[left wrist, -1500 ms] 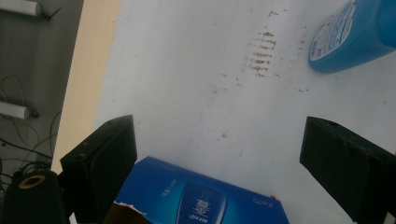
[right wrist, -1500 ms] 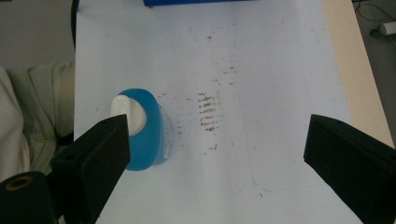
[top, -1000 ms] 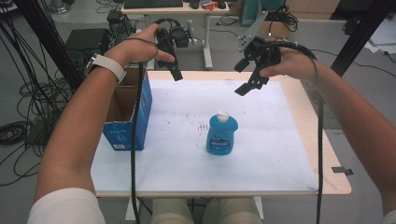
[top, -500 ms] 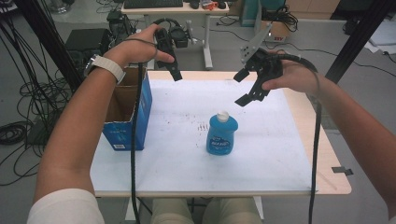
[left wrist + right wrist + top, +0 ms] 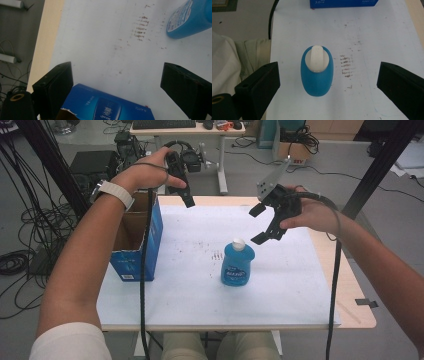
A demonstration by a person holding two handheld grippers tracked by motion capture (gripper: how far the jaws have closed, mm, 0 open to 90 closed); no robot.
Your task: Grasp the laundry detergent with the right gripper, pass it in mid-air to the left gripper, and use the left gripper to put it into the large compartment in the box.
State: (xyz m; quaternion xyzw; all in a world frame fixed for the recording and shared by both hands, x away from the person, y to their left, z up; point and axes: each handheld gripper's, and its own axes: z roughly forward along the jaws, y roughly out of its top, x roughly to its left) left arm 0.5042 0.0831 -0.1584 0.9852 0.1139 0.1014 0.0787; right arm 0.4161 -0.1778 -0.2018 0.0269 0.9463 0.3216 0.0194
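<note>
A blue dish-soap bottle [image 5: 237,266] with a white cap [image 5: 238,244] stands upright near the middle of the white-covered table [image 5: 300,285]. My right gripper [image 5: 257,224] hovers open just above and to the right of the cap. In the right gripper view the bottle [image 5: 317,77] stands between the wide-apart jaws of that gripper [image 5: 328,67], untouched. My left gripper [image 5: 186,197] is held over the table's far edge beside the blue box [image 5: 137,242]. In the left gripper view this gripper [image 5: 117,70] is open and holds nothing, with the box [image 5: 107,106] below it and the bottle [image 5: 187,20] far off.
The blue cardboard box stands open-topped at the table's left edge. Brown smudges [image 5: 216,254] mark the white sheet left of the bottle. Bare wood [image 5: 357,315] borders the sheet on the right. Cables [image 5: 20,260] lie on the floor at left, and a desk [image 5: 200,130] stands behind.
My right gripper has moved left and down, from the far right of the table to just above the bottle's cap. The left gripper and the bottle have stayed put.
</note>
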